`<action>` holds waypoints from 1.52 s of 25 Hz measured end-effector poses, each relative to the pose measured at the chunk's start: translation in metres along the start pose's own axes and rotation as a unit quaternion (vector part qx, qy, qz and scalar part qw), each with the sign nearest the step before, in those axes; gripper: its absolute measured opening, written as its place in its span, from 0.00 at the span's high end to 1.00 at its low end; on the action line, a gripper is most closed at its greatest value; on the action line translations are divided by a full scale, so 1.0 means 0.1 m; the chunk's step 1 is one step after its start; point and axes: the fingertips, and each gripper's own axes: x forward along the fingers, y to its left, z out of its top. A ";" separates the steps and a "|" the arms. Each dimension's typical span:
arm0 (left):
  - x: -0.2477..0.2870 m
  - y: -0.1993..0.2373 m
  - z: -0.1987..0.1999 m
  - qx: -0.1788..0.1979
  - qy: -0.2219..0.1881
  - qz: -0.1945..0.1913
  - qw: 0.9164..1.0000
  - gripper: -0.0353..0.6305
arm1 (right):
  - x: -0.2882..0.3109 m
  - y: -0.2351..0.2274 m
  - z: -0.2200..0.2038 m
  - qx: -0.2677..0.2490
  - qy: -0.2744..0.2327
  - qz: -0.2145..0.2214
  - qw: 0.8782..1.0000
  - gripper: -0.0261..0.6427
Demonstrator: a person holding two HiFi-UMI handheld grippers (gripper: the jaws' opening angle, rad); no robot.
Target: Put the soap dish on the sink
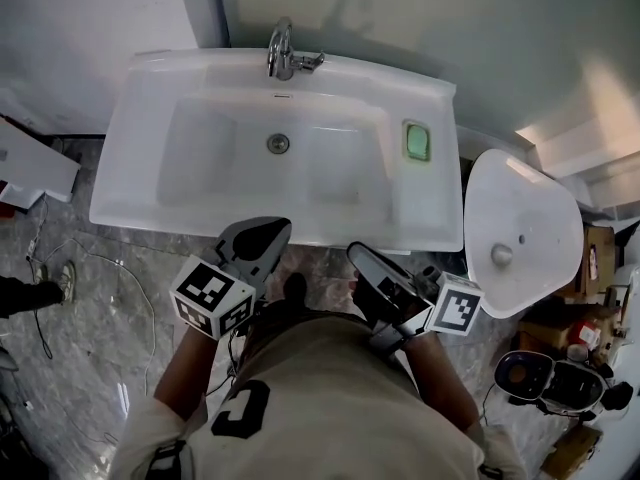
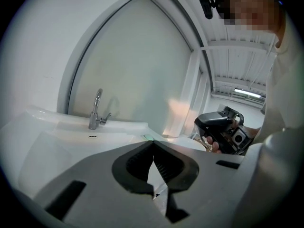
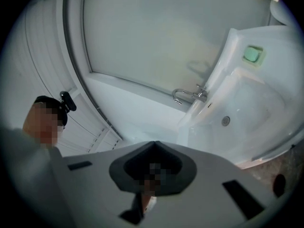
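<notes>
Soap dish (image 1: 417, 141) rests on sink (image 1: 130, 200), well beyond right gripper (image 1: 363, 257).

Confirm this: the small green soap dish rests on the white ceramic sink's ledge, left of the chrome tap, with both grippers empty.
Wrong side. In the head view the green soap dish rests on the white ceramic sink's ledge right of the chrome tap; left gripper and right gripper are empty.
</notes>
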 end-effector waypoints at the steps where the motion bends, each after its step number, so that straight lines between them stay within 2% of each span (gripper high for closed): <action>1: -0.01 -0.05 0.00 0.004 0.000 -0.004 1.000 0.92 | -0.02 0.00 -0.03 0.004 0.003 0.004 1.000 0.95; 8: -0.12 -0.39 -0.13 0.017 0.017 -0.011 1.000 0.92 | -0.17 0.08 -0.22 0.017 0.020 0.034 0.999 0.95; 12: -0.09 -0.69 -0.15 0.019 0.028 -0.037 0.999 0.92 | -0.39 0.09 -0.26 0.029 0.014 0.038 0.999 0.95; 17: 0.02 -1.13 -0.21 0.056 0.053 -0.066 0.995 0.92 | -0.79 0.11 -0.32 0.043 -0.004 0.044 0.998 0.95; 27: 0.38 -2.15 -0.50 0.055 0.087 -0.088 0.991 0.92 | -1.86 0.13 -0.39 0.047 -0.033 0.033 0.998 0.95; 33: 0.42 -2.79 -0.77 0.048 0.102 -0.078 0.990 0.92 | -2.46 0.12 -0.54 0.067 -0.035 0.042 0.996 0.95; 38: 0.37 -3.13 -1.01 0.032 0.119 -0.053 0.991 0.92 | -2.71 0.09 -0.73 0.075 -0.007 0.047 0.996 0.95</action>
